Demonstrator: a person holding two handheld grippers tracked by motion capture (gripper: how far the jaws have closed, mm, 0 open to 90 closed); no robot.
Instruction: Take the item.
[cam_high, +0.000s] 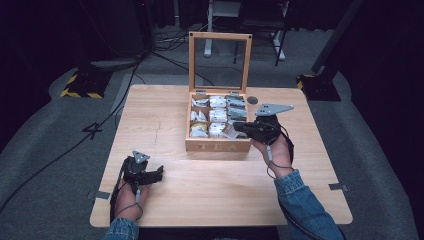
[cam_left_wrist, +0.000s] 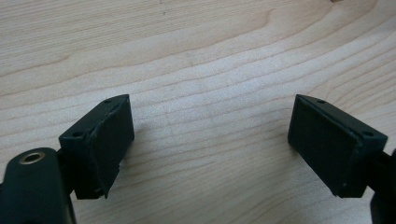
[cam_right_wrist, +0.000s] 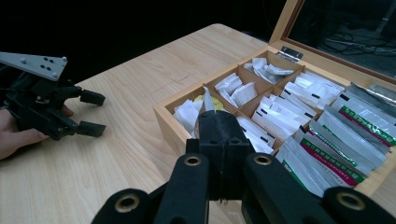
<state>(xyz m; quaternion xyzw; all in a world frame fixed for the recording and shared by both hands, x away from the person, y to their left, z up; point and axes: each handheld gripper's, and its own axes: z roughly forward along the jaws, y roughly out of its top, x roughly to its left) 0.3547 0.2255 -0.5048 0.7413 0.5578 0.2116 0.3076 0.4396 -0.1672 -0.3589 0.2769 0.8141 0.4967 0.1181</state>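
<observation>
Over tea box (cam_high: 218, 145), right gripper (cam_right_wrist: 218, 122) pinches white packet (cam_right_wrist: 208, 100); left gripper (cam_high: 159, 173) agape.

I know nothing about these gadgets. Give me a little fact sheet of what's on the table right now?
Table: light wood
Tea box: wooden, marked TEA, glass lid standing open
Contents: white and silver-green sachets in compartments
Right tool: over the box's front right, jaws shut on a white sachet
Left tool: resting near the table's front left, jaws open, empty
</observation>
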